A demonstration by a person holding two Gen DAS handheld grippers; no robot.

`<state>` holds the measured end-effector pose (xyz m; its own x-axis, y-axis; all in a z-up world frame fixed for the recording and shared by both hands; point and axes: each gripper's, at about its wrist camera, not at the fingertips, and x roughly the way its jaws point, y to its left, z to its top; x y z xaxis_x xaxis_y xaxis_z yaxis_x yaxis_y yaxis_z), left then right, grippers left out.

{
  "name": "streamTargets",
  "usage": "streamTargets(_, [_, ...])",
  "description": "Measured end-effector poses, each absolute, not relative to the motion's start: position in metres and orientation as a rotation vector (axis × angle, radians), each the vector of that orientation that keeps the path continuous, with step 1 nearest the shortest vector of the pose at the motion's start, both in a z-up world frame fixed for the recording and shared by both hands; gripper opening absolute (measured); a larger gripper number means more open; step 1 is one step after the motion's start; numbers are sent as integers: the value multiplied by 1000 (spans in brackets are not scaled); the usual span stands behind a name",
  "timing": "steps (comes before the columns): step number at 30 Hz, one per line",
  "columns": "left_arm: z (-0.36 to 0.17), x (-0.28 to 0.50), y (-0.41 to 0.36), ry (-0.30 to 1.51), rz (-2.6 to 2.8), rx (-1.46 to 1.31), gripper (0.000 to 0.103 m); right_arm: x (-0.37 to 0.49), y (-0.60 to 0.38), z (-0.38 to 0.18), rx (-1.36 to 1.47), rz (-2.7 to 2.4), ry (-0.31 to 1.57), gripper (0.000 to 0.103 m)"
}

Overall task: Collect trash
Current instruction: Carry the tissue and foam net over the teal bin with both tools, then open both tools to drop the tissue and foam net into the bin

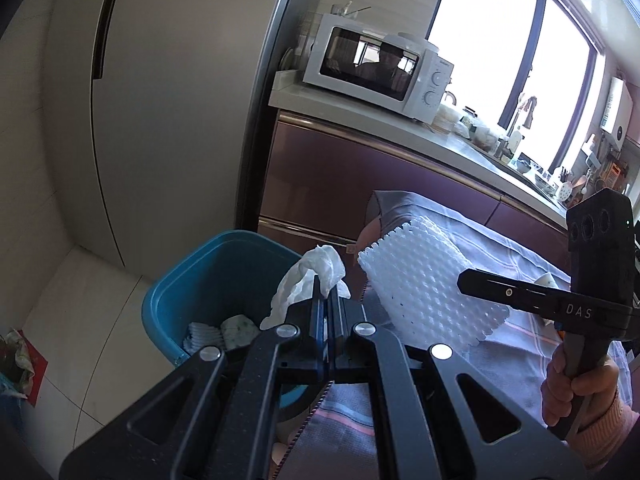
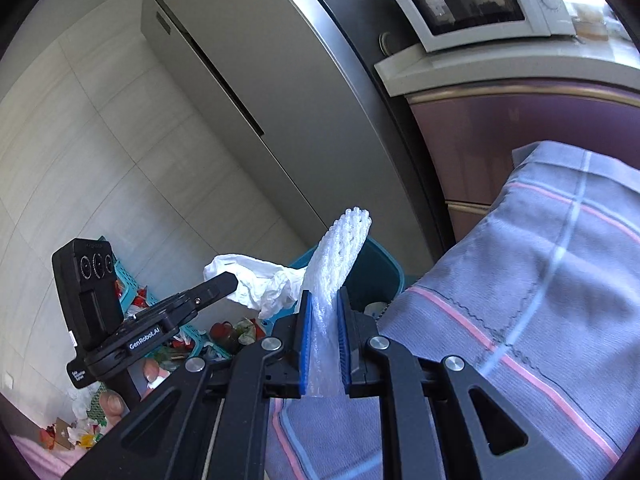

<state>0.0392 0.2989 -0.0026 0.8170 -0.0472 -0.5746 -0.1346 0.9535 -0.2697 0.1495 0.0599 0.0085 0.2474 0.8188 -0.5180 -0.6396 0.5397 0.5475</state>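
My left gripper [image 1: 329,300] is shut on a crumpled white tissue [image 1: 310,284] and holds it above the blue trash bin [image 1: 192,284], which has crumpled paper inside. The tissue also shows in the right wrist view [image 2: 260,280]. My right gripper [image 2: 324,304] is shut on a white foam net sleeve [image 2: 340,248]; the sleeve sticks up from the jaws near the bin's rim [image 2: 384,256]. In the left wrist view the foam sleeve [image 1: 428,280] hangs over the table's edge, held by the right gripper [image 1: 472,280].
A table under a grey checked cloth [image 2: 540,280] lies to the right. A fridge [image 1: 160,120], purple cabinets [image 1: 340,184] and a microwave [image 1: 380,64] stand behind. Teal baskets with litter [image 2: 180,320] sit on the floor at left.
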Motion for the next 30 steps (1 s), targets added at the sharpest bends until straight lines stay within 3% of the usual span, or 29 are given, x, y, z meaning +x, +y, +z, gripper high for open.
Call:
streamTargets(17, [-61, 86, 330, 735, 125, -364, 2, 175, 143, -31, 150, 925, 998, 13])
streamTargets(23, [-83, 98, 339, 768, 126, -410, 3, 177, 153, -42, 135, 897, 1041, 17])
streamTargets(24, [-86, 99, 340, 767, 120, -418, 3, 180, 155, -44, 132, 890, 1046, 22])
streamTargets(25, [-90, 100, 341, 771, 121, -427, 8, 180, 156, -46, 132, 882, 1051, 28])
streamTargets(26, [-92, 101, 341, 780, 121, -436, 24, 182, 157, -47, 131, 879, 1053, 36])
streamTargets(27, [-94, 102, 342, 783, 113, -445, 32, 184, 157, -46, 129, 877, 1047, 36])
streamTargets(28, [-95, 102, 342, 779, 114, -447, 37, 183, 157, -45, 125, 875, 1043, 37])
streamTargets(30, [-98, 102, 342, 781, 119, -444, 37, 181, 152, -44, 130, 876, 1038, 39])
